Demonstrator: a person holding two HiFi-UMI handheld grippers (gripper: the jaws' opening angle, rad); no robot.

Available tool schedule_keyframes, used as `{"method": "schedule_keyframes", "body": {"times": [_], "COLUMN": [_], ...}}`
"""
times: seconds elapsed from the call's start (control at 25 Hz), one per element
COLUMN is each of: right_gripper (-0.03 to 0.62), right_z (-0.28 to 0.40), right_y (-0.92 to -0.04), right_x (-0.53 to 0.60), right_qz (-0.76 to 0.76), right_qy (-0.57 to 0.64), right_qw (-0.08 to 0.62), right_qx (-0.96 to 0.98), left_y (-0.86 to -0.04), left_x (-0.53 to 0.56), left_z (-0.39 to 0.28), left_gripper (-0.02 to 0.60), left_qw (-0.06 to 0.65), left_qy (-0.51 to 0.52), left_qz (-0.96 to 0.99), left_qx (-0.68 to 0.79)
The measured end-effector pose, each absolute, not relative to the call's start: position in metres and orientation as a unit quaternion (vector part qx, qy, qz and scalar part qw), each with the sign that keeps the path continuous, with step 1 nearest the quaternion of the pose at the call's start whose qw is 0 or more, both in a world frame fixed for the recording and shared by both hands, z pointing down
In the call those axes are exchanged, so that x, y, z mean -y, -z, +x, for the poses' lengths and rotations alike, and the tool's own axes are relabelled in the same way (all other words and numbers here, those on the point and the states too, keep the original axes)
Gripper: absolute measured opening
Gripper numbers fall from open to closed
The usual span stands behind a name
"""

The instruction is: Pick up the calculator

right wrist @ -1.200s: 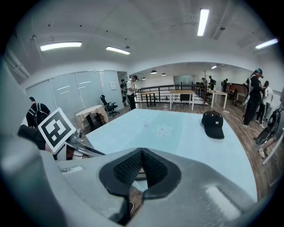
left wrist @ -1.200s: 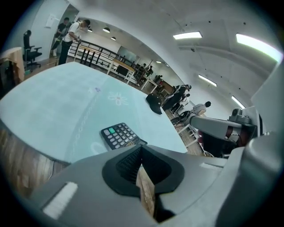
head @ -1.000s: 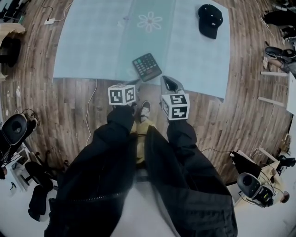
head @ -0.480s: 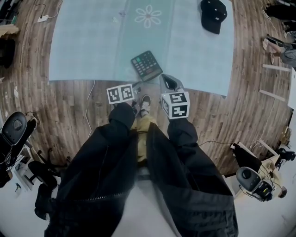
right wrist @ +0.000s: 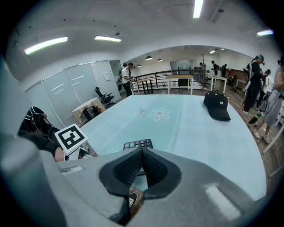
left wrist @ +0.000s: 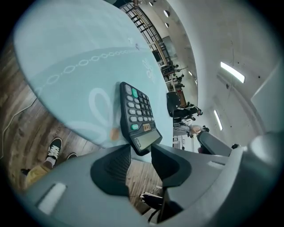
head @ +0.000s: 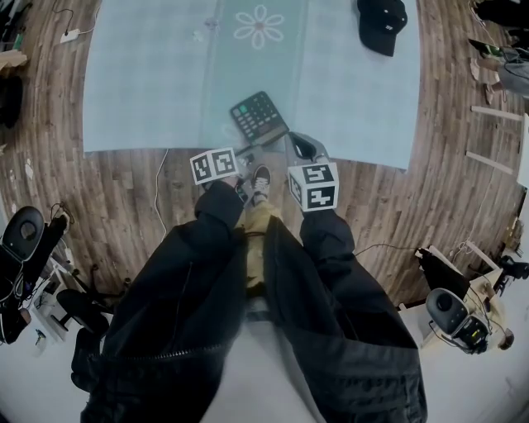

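Note:
The black calculator (head: 259, 117) lies on the pale blue mat (head: 149, 83) near its front edge, keys up. In the left gripper view the calculator (left wrist: 137, 116) has its display end just ahead of the gap in my left gripper (left wrist: 141, 151). The jaws are opening; nothing is pressed between the pads. In the head view my left gripper (head: 248, 154) sits at the mat's edge just short of the calculator. My right gripper (head: 301, 147) is to its right, also at the mat's edge. My right gripper (right wrist: 142, 153) is shut and empty, with the calculator (right wrist: 137, 144) just beyond its tips.
A black cap (head: 382, 23) lies at the mat's far right corner. A flower print (head: 258, 26) marks the mat's middle. A white cable (head: 159, 190) runs over the wooden floor at left. The person's shoes (head: 259, 180) stand under the grippers. Chairs and gear line the room's sides.
Both grippers have sunk toward the mat's front edge and now sit closer to the calculator. The left gripper's marker cube has rolled.

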State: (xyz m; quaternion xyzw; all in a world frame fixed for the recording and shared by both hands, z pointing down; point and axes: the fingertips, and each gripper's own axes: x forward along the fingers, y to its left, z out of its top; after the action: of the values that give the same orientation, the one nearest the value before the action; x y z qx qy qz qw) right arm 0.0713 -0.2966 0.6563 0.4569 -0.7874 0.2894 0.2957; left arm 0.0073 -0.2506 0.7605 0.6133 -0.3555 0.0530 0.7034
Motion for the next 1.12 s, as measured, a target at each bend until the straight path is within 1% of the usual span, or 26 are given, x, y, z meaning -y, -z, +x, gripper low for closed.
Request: {"method": "schedule_keyframes", "body": {"times": [0.2,0.44,0.56,0.76,1.0,1.12], "right_gripper": [0.002,0.002,0.002,0.002,0.002,0.002], "right_z": [0.080,0.089,0.091,0.097,0.104,0.105], "right_y": [-0.658,-0.660,-0.662,-0.664,-0.662,-0.661], "right_x": [0.301,0.303,0.302,0.301,0.296,0.294], "right_qz": [0.461,0.464,0.463,0.465,0.469,0.470], "right_qy": [-0.293,-0.296,-0.298,-0.300,-0.303,-0.304], "right_qw": [0.297,0.300,0.300,0.298,0.292,0.288], "right_qx": [0.783,0.779,0.779,0.778,0.776,0.777], "left_y": [-0.768,-0.773,-0.777,-0.783,-0.767,-0.760], "left_x": [0.252,0.258,0.262,0.268,0.282,0.287], "left_z": [0.011,0.017,0.017,0.016,0.019,0.020], "left_gripper": [0.157,0.155,0.151,0.101,0.064,0.055], "left_qw": [0.727,0.743,0.757,0.760,0.733,0.712], "left_qy": [-0.039,-0.020,0.007,0.008,0.027,0.017], "left_qz": [0.591,0.575,0.557,0.548,0.582,0.608], "left_qx": [0.347,0.343,0.341,0.349,0.350,0.352]}}
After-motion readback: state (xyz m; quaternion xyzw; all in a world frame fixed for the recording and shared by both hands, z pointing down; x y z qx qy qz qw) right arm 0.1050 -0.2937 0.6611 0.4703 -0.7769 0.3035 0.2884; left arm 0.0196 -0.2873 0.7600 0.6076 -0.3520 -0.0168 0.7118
